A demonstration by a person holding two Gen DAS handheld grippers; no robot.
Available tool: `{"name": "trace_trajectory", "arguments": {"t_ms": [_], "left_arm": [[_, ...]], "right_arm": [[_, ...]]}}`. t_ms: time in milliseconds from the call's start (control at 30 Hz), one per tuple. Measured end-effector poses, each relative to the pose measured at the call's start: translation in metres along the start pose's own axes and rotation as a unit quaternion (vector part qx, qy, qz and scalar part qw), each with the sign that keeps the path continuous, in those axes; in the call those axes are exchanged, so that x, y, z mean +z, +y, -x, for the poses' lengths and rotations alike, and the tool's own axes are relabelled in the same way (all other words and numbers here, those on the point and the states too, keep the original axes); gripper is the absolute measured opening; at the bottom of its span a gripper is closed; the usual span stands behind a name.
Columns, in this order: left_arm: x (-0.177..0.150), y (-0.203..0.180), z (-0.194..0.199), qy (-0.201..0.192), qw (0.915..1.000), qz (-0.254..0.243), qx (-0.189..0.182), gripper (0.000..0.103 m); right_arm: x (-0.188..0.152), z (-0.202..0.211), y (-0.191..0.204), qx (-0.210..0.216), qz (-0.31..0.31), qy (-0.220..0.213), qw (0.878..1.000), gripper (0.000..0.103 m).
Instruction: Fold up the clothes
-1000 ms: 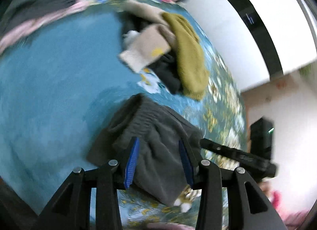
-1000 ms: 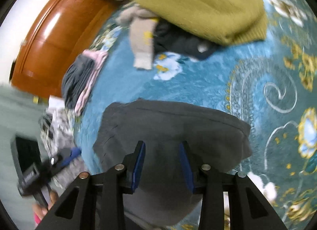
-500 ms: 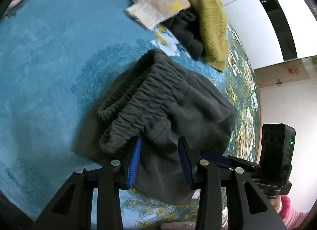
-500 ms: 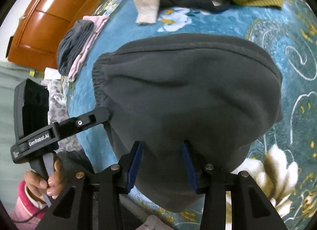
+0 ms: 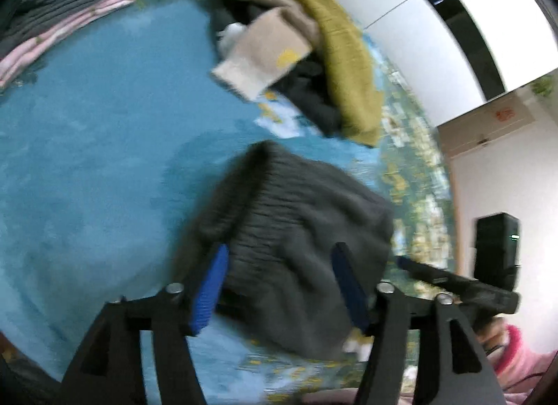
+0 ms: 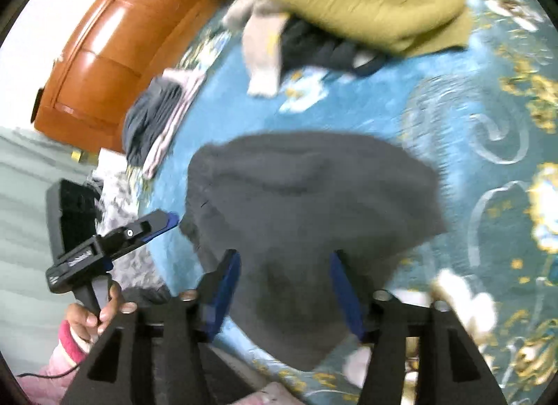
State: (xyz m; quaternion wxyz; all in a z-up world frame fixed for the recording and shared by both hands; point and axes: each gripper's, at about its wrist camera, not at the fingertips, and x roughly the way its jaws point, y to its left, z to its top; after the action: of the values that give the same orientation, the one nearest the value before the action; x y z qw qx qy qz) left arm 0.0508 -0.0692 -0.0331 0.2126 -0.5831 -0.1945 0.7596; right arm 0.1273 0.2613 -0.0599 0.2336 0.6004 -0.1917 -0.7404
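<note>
Both wrist views: strong fisheye distortion, black vignette around the circular field, straight lines bowed near the rim. Lighting even, indoor, moderately bright; source not visible. Motion blur throughout both frames.

Left view: white wall at 1–2 o'clock close to overexposed. Olive sweater and grey trousers smeared, knit texture largely lost. Soft shadow on the teal blanket at 9 o'clock of the trousers.

Right view: glare streaks on the wooden headboard at 10 o'clock. Blanket pattern at 3 o'clock smeared. Gripper fingers at 6 o'clock somewhat sharper than the cloth behind them.
</note>
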Motion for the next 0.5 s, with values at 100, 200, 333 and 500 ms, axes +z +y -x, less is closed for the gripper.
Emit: {"name": "trace_trajectory", "arguments": {"t_ms": [100,200,333,500], "left_arm": [[0.003,0.019,-0.017,0.026,0.9993,0.025,0.009,0.071],[0.005,0.034,-0.029,0.045,0.9983,0.037,0.0,0.081],[0.011,0.046,-0.04,0.065,0.9959,0.055,-0.032,0.089],[0.025,0.046,-0.051,0.081,0.9941,0.056,-0.045,0.091]], "right_arm": [[-0.009,0.002,-0.038,0.01,-0.075,-0.009,0.997,0.077],[-0.021,-0.01,-0.067,0.04,-0.149,-0.008,0.988,0.083],[-0.032,-0.03,-0.088,0.082,-0.21,-0.002,0.974,0.088],[-0.032,-0.053,-0.086,0.101,-0.225,0.006,0.969,0.089]]}}
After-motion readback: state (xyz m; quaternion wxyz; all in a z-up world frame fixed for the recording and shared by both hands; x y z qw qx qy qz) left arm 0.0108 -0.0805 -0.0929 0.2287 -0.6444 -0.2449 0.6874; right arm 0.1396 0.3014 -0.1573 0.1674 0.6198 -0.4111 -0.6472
